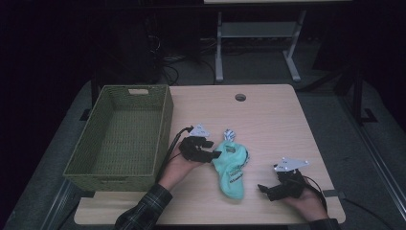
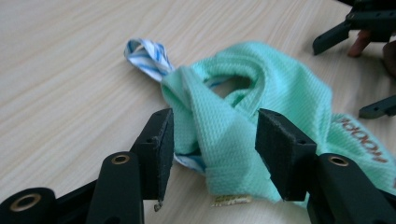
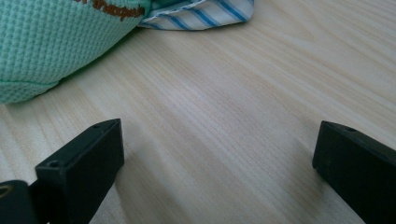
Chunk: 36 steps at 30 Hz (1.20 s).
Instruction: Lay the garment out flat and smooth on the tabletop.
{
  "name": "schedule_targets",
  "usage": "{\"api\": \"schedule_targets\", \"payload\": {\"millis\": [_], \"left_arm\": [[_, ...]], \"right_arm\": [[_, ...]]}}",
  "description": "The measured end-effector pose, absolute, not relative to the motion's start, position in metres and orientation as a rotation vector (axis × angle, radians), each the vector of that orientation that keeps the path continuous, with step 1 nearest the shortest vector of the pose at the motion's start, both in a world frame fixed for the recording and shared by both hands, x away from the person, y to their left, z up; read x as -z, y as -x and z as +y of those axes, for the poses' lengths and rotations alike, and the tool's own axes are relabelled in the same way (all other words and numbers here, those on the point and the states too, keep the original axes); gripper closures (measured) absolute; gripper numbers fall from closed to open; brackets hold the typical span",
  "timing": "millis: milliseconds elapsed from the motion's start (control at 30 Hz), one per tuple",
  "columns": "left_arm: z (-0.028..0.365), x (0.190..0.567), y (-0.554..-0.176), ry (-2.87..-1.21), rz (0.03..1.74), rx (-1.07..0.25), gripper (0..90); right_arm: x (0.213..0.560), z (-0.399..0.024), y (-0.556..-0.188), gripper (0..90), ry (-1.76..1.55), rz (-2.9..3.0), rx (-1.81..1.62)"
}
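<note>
- Right now my left gripper (image 1: 210, 149) sits at the left edge of the mint-green sock (image 1: 231, 168), which lies on the pale wooden table (image 1: 277, 124) between my two hands.
- In the left gripper view my jaws stand apart, one on each side of a folded ridge of the mint-green sock (image 2: 243, 121); the left pad stands clear of the fabric, and whether the right one brushes it I cannot tell, so I count the sock as sitting in the gap rather than gripped.
- A blue-and-white striped sock (image 2: 147, 56) pokes out from under the green one, its looped end lying flat on the table beyond the green fabric.
- From the high view that striped sock (image 1: 229, 134) shows at the far end of the green one, and both lie right of the woven green basket (image 1: 119, 139).
- My right gripper (image 1: 272, 188) rests near the front right of the table, a little way from the toe end of the green sock and not touching it.
- In the right gripper view my jaws are spread wide with bare wood between them; the green sock (image 3: 51, 42) with brown lettering and a strip of the striped sock (image 3: 205, 13) lie ahead of them, apart from both pads.
- The basket stands at the left side of the table, just beside my left hand.
</note>
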<state>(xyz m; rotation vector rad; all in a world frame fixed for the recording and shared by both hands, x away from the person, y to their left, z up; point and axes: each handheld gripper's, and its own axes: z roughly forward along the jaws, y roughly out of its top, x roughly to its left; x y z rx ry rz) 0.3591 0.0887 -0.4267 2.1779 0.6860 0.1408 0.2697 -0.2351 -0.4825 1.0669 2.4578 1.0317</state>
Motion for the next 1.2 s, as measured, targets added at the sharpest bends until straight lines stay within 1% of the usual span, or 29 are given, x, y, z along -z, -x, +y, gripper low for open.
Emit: {"api": "schedule_targets", "payload": {"millis": [200,333,367,467,533,600,800,1000,1200], "left_arm": [[0.087,0.436,-0.361,-2.196,0.693,-0.091,46.3],[0.086,0.442,-0.363,-2.206,0.693,-0.047,52.5],[0.086,0.444,-0.364,-2.208,0.694,-0.036,55.4],[0.085,0.444,-0.363,-2.216,0.674,-0.021,71.2],[0.085,0.442,-0.362,-2.203,0.676,-0.034,80.7],[0.087,0.438,-0.363,-2.19,0.673,-0.045,85.7],[0.092,0.421,-0.36,-2.17,0.666,-0.109,86.7],[0.098,0.401,-0.358,-2.108,0.664,-0.145,87.1],[0.101,0.379,-0.353,-2.082,0.652,-0.18,87.2]], "right_arm": [[0.483,-0.235,-0.27,1.7,-1.07,2.459,-1.032],[0.483,-0.235,-0.27,1.7,-1.07,2.459,-1.031],[0.483,-0.235,-0.27,1.7,-1.07,2.459,-1.032],[0.483,-0.235,-0.27,1.8,-1.07,2.459,-1.032],[0.483,-0.235,-0.27,1.7,-1.069,2.459,-1.032],[0.483,-0.235,-0.27,1.7,-1.069,2.458,-1.033],[0.483,-0.235,-0.27,1.7,-1.067,2.458,-1.033],[0.483,-0.235,-0.27,1.7,-1.07,2.458,-1.033],[0.483,-0.235,-0.27,1.7,-1.07,2.458,-1.032]]}}
